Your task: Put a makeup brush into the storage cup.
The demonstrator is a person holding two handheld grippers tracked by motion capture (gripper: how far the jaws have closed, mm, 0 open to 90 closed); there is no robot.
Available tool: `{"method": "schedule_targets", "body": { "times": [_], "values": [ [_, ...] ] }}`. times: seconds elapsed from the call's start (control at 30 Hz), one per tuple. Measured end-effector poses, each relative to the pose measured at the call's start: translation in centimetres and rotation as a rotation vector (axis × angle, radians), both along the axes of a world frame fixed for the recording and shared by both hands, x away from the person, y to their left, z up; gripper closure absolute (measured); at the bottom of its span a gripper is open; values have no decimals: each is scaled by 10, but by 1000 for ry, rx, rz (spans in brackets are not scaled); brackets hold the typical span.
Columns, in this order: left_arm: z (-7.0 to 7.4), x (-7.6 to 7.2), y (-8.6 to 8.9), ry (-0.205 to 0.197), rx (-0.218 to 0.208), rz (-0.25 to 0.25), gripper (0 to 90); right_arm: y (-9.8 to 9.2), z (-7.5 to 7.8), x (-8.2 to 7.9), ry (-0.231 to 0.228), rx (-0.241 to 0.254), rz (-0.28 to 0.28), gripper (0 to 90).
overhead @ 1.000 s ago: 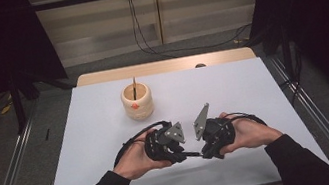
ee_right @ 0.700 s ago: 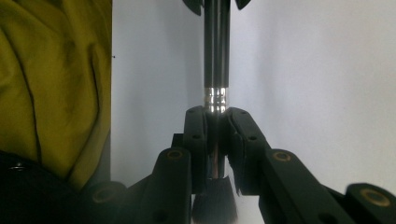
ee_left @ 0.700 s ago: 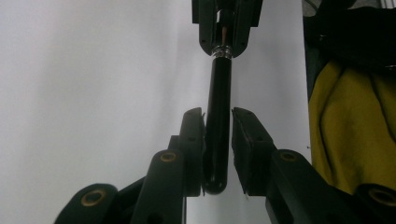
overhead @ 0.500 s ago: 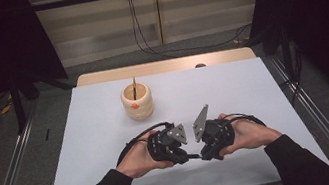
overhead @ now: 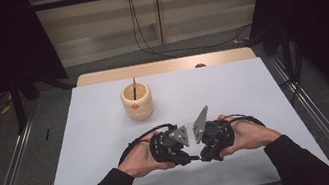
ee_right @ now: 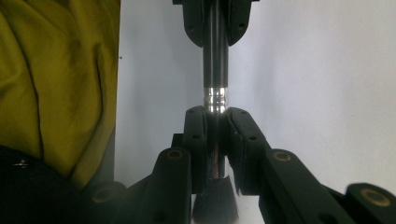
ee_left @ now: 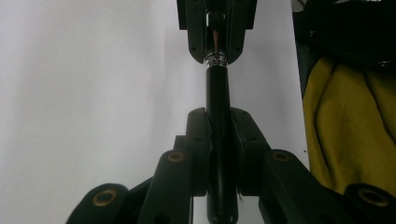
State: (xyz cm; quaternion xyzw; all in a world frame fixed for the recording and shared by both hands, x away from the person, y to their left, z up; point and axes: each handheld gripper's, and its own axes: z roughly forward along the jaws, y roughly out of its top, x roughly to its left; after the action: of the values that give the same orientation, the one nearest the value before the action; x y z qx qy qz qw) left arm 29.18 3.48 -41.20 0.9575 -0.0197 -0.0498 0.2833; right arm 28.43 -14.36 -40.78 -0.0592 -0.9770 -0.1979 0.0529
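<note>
High view: both hands meet low over the white table point(overhead: 253, 88), the left gripper point(overhead: 177, 147) and right gripper point(overhead: 210, 141) facing each other, each clamped on one end of a black brush point(ee_left: 218, 116). The left jaws have just been closing on its handle; the right grip beside its silver band point(ee_right: 215, 99). A wooden cup point(overhead: 137, 101) stands well apart.

White table point(overhead: 253, 88), grey floor point(overhead: 8, 169)

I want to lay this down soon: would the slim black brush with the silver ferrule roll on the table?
Probably. The slim black brush with the silver ferrule looks round and smooth, so on the flat white table it may roll. It looks stiff, spanning straight between the left tool and right tool. Its gloss hints it is slippery.
</note>
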Motion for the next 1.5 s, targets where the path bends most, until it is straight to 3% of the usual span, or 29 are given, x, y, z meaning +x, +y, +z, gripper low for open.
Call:
{"method": "schedule_targets", "body": {
  "times": [0.1, 0.4, 0.5, 0.57, 0.7, 0.83, 0.87, 0.93, 1.1, 1.17, 1.2, 1.33, 1.37, 1.4, 1.5],
  "values": [
    [0, 1, 0, 19, -4, -4, 792, 0, 0, 0, 1, -1, 3, 780],
    [-2, 0, 1, 9, -5, -8, 794, -1, 0, 0, 6, 7, 20, 778],
    [-3, 1, 2, 23, -15, -5, 794, -1, -1, 0, 15, 8, 17, 778],
    [-5, 4, 4, 57, -20, -25, 795, -1, -1, 0, 15, 10, 15, 776],
    [-8, 3, 6, 46, -33, -5, 795, -1, -2, 2, 21, 20, 15, 762],
    [-9, 3, 7, 41, -36, 14, 795, -3, 0, 3, 20, 31, -4, 706],
    [-8, 5, 8, 55, -29, 12, 795, -3, 0, 3, 23, 36, -9, 670],
    [-10, 3, 8, 29, -26, 31, 795, -4, 0, 3, 28, 34, -26, 617],
    [-10, 3, 10, 39, -45, 45, 795, -6, 2, 5, 23, 68, -74, 477],
    [-7, 5, 11, 69, -40, 22, 795, -8, 4, 5, 22, 90, -86, 432],
    [-8, 3, 12, 45, -47, 47, 795, -9, 4, 5, 14, 103, -92, 406],
    [-8, 3, 15, 53, -65, 66, 795, -13, 6, 6, -3, 157, -105, 338],
    [-6, 5, 16, 75, -62, 54, 795, -15, 7, 6, -2, 169, -114, 330],
    [-7, 3, 17, 61, -85, 80, 795, -16, 7, 6, -12, 186, -117, 327],
    [-6, 3, 22, 67, -104, 99, 795, -25, 9, 1, -9, 211, -157, 298]
  ]
}}
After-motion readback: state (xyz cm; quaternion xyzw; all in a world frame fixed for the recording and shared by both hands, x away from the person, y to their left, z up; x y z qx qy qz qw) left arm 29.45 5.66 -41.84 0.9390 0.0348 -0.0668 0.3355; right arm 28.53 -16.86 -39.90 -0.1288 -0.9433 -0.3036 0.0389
